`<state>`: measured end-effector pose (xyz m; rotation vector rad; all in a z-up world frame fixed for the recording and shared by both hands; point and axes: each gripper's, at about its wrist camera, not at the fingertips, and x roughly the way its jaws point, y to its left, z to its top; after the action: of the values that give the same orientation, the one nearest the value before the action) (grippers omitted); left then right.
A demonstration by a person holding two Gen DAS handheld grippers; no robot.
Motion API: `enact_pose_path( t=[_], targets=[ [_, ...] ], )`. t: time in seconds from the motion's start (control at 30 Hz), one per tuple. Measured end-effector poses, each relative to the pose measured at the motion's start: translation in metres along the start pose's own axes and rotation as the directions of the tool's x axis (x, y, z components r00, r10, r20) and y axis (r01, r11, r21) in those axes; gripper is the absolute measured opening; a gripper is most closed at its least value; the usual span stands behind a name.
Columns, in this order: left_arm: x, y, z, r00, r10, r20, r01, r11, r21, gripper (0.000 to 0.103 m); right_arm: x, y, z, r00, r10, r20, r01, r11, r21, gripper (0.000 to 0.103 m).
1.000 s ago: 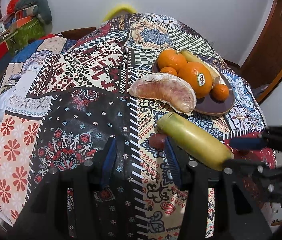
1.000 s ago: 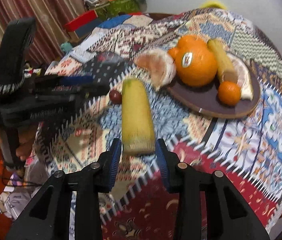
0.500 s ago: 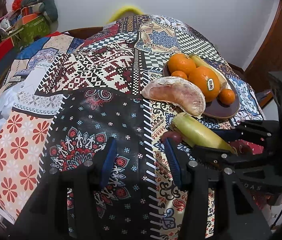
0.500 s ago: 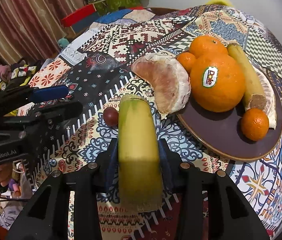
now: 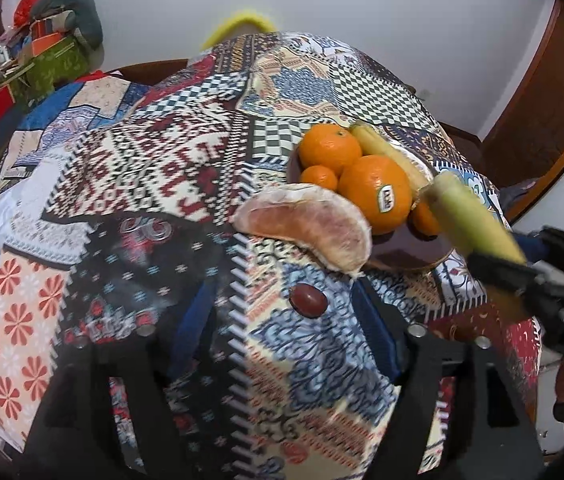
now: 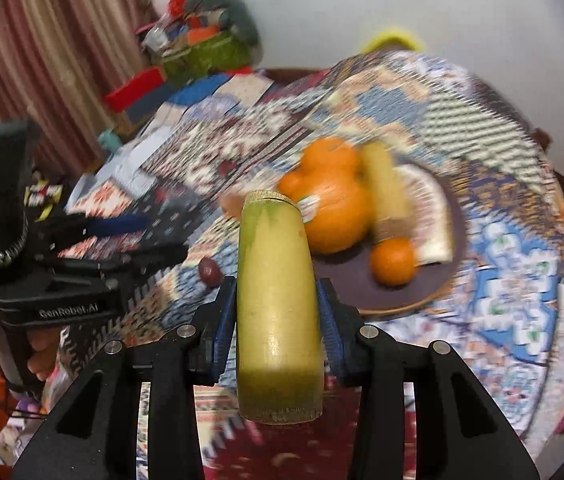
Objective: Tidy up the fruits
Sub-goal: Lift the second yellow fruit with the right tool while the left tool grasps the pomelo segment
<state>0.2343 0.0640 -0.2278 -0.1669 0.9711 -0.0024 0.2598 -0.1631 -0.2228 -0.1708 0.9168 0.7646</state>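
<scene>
My right gripper point(image 6: 277, 312) is shut on a yellow-green sugarcane piece point(image 6: 275, 304) and holds it above the table, near the brown plate point(image 6: 394, 296); it also shows in the left wrist view point(image 5: 478, 224). The plate holds oranges point(image 5: 376, 194), small tangerines point(image 6: 393, 261), a second sugarcane piece point(image 6: 386, 188) and a pomelo wedge point(image 6: 434, 216). A peeled pomelo segment point(image 5: 310, 226) leans on the plate's left rim. A small dark red fruit point(image 5: 308, 300) lies on the cloth. My left gripper point(image 5: 282, 320) is open and empty, just in front of it.
A patterned patchwork cloth point(image 5: 141, 184) covers the round table. Boxes and clutter point(image 5: 33, 60) stand beyond the far left edge. A wooden door point(image 5: 554, 92) is at the right. A curtain point(image 6: 33, 60) hangs at the left of the right wrist view.
My right gripper closed on the sugarcane piece and lifted it off the cloth toward the plate. My left gripper moved forward toward the small dark red fruit.
</scene>
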Motion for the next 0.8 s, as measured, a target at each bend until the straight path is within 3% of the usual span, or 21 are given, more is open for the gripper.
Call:
enact_pose_path(
  t=[0.23,0.33,0.73,0.8],
  targets=[
    [0.026,-0.019,0.02,1.0,-0.012,-0.021,0.011,1.0,-0.02,0.079,-0.021,-0.04,-0.007,0.994,-0.102,0.032,0.099,0.993,0.07,0.036],
    [0.037,-0.025,0.024,0.999,-0.028,-0.042,0.027,0.999,-0.026,0.079,-0.022,-0.056,-0.015,0.994,-0.104,0.015,0.101,0.989,0.111,0.036],
    [0.064,-0.034,0.028,0.998,0.029,-0.061,-0.03,0.999,-0.014,0.079,-0.023,-0.079,-0.035,0.995,-0.1,0.002,0.098,0.978,0.185,0.036],
    [0.065,-0.033,0.027,0.997,0.031,-0.07,-0.031,0.999,-0.006,0.071,-0.024,-0.08,-0.036,0.994,-0.109,0.001,0.107,0.977,0.186,0.036]
  ],
)
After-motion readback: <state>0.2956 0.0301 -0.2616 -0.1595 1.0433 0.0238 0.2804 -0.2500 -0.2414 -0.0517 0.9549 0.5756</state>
